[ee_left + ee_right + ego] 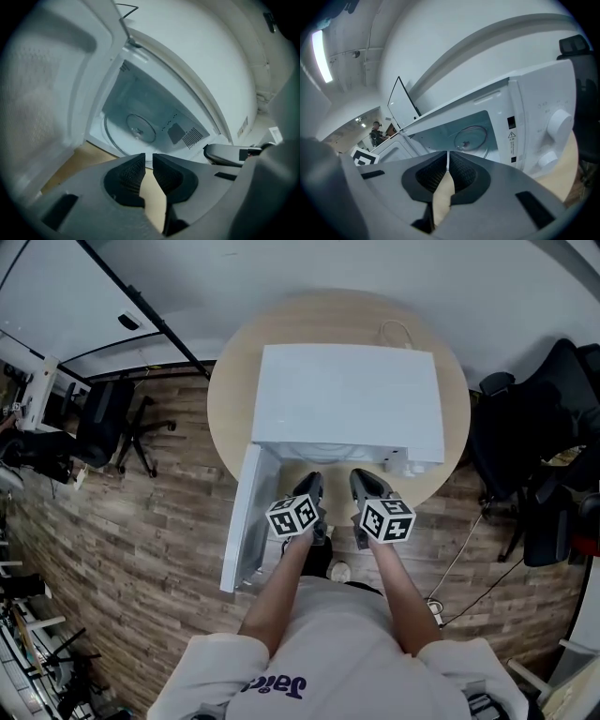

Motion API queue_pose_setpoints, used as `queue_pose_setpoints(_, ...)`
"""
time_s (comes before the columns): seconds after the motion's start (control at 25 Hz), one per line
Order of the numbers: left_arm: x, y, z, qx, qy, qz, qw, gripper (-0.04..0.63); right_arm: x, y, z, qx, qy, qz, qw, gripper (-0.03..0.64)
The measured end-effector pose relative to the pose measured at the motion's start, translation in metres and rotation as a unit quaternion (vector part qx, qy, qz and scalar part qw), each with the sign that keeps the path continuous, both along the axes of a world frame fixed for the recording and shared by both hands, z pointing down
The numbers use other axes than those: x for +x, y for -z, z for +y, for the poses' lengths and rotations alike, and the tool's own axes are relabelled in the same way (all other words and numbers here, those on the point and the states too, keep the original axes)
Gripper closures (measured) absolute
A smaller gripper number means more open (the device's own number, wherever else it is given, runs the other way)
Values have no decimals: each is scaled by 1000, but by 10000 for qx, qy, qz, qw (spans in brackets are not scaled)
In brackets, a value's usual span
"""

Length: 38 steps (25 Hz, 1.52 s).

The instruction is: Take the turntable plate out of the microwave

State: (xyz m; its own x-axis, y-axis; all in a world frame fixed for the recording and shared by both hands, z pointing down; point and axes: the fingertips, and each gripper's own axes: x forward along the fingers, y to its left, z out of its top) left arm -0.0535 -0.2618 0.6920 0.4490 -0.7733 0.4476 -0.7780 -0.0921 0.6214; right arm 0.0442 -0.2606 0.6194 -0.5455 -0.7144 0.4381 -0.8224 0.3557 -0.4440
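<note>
Left claw [148, 161] slightly parted, turntable plate [136, 137] ahead, inside open microwave [159, 104]

Near rim of turntable plate [117, 138] hidden behind left hand-held gripper [148, 157], microwave door [42, 103] blurred, warning label [512, 141] print too small

A white microwave [347, 395] sits on a round wooden counter [232, 395], its door [244, 521] swung open at the left above a wood-plank floor [141, 531]. The person's left gripper [311, 482] and right gripper [362, 478], each carrying a marker cube, point side by side at the oven's open front.
</note>
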Motion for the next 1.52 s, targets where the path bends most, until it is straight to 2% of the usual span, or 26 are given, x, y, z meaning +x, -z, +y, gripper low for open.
queue_pose_setpoints(0.12, 4, -19, -9, -298, 126, 669, 9972, 489, -4, -3, -4, -35, -8, 9, 10000, 598)
queue_pose_setpoints(0.24, 7, -36, -14, -538, 308, 1343, 9890, 417, -10, -5, -5, -59, 63, 55, 9999, 598)
queue_pose_setpoints(0.32, 7, -43, -20, -628, 454, 1679, 9827, 401, -13, -6, -7, -54, 104, 90, 9999, 598)
queue_pose_setpoints(0.48, 0, -55, -36, -745, 965, 2448, 9619, 394, -16, -6, -6, -36, 158, 180, 9997, 598)
queue_pose_setpoints(0.64, -3, -63, -52, -839, 1239, 2913, 9449, 394, -15, -5, -7, -25, 157, 220, 9996, 598)
queue_pose_setpoints(0.76, -2, -70, -59, -976, 1456, 3336, 9263, 394, -14, -5, -6, -12, 154, 236, 9996, 598)
queue_pose_setpoints(0.8, -3, -73, -58, -1028, 1526, 3381, 9229, 394, -14, -4, -5, -7, 158, 242, 9996, 598)
queue_pose_setpoints(0.88, -5, -80, -56, -1114, 1623, 3327, 9223, 399, -12, -3, -4, 16, 147, 249, 9996, 598)
queue_pose_setpoints(1.0, -6, -85, -53, -1178, 1694, 3255, 9227, 505, -5, -2, -6, 12, 58, 235, 9997, 598)
queue_pose_setpoints(1.16, -4, -79, -52, -1223, 1749, 3351, 9177, 549, 4, -6, -5, -61, -58, 212, 9997, 598)
queue_pose_setpoints(1.32, 0, -76, -51, -1237, 1757, 3593, 9081, 557, 9, -18, 2, -210, -166, 88, 9996, 598)
queue_pose_setpoints(1.52, -1, -69, -47, -1180, 1700, 3641, 9081, 557, 10, -41, 9, -517, -368, -369, 9973, 598)
